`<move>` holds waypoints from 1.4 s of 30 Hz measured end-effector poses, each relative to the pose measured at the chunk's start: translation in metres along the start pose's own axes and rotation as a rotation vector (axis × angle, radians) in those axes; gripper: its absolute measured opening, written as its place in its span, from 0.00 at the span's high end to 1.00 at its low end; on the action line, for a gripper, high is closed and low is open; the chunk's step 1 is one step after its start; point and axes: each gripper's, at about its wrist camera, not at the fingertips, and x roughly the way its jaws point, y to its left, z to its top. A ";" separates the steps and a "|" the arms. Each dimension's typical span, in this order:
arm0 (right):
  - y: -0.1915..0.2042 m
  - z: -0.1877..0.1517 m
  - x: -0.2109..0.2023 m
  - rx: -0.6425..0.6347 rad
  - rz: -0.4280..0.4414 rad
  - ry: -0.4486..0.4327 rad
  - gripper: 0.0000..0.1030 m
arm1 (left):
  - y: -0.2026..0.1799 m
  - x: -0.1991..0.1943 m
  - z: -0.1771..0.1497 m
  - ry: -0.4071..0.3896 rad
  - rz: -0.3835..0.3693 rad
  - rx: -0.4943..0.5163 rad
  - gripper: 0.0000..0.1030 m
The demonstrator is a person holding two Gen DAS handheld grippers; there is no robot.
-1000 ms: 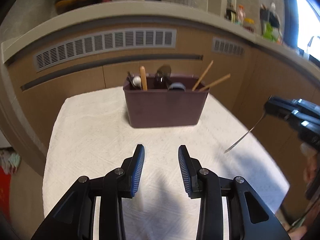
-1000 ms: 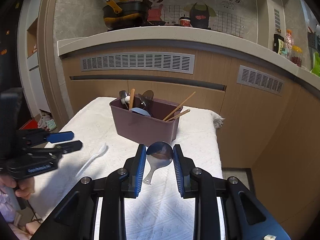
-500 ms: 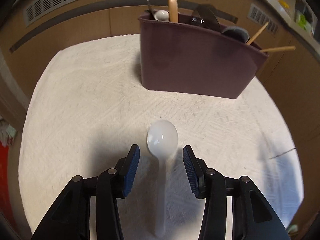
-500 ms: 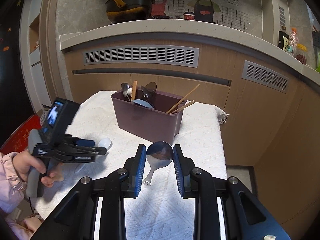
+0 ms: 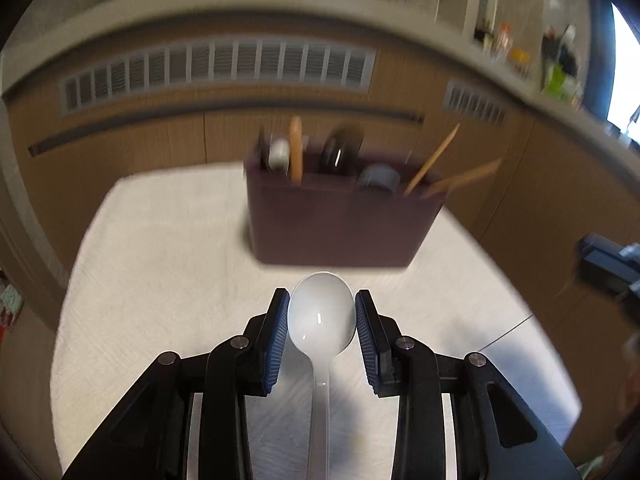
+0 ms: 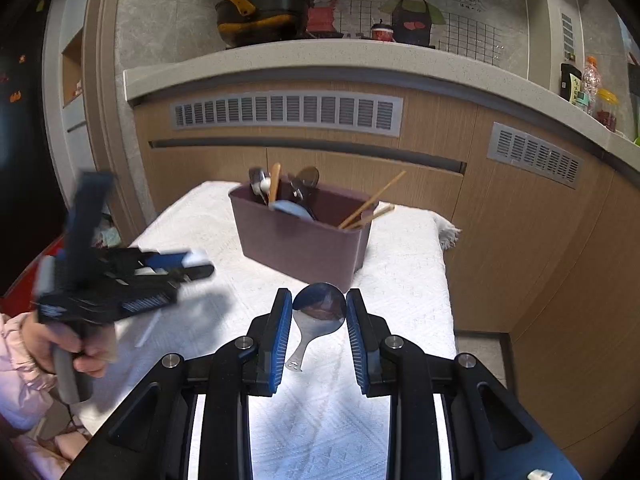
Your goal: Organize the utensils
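Note:
My left gripper (image 5: 321, 312) is shut on the bowl of a white plastic spoon (image 5: 321, 320) and holds it above the white cloth, its handle hanging down. It also shows blurred at the left of the right wrist view (image 6: 188, 264). My right gripper (image 6: 319, 310) is shut on the bowl of a metal spoon (image 6: 318, 310) and holds it above the cloth. A maroon utensil holder (image 5: 340, 220) stands ahead on the table, also in the right wrist view (image 6: 296, 240). It holds spoons, a wooden handle and chopsticks (image 6: 370, 204).
The table carries a white cloth (image 6: 404, 256), with its edges close on the left and right. A wooden counter front (image 6: 360, 160) with vents rises just behind the table. A pot (image 6: 264, 16) and jars sit on the countertop above.
My left gripper went down over the white spoon on the cloth, closed on its bowl and lifted it, tilting back up. My right gripper kept still with the metal spoon.

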 end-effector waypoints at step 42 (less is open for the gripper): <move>0.082 0.019 0.211 -0.483 0.365 0.371 0.54 | 0.089 -0.006 0.059 -0.249 0.041 -0.140 0.66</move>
